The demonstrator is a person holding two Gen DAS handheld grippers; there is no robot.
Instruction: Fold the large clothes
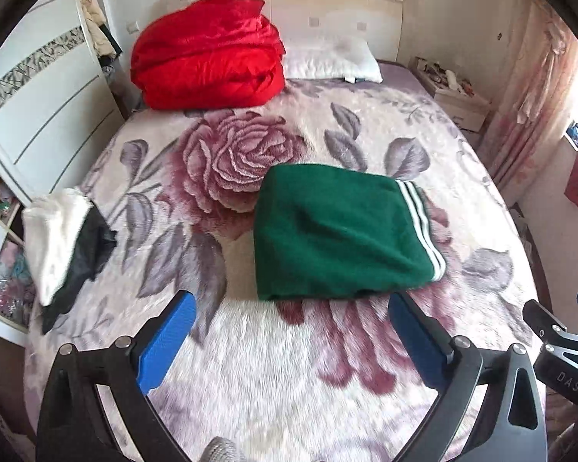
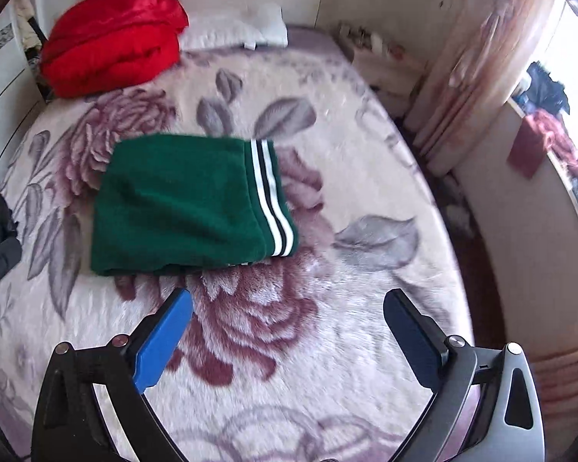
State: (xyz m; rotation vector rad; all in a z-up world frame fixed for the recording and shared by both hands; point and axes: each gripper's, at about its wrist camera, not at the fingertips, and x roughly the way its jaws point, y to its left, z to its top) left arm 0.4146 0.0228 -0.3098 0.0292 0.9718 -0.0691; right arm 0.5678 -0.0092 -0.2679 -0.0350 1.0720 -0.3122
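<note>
Both claws gape empty — left claw (image 1: 292,310), right claw (image 2: 288,306) — above the folded green garment (image 1: 335,235); the right claw's body reads "DAS".

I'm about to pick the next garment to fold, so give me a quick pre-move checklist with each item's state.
1. Left gripper empty, jaws wide: ok.
2. Right gripper empty, jaws wide: ok.
3. Green garment folded flat on the bed, free of both grippers: ok.
4. Folded edges lined up underneath: cannot tell.
5. White and black clothes at the bed's left edge still unfolded: not ok.
6. Red bundle by the pillow clear of the working area: ok.
</note>
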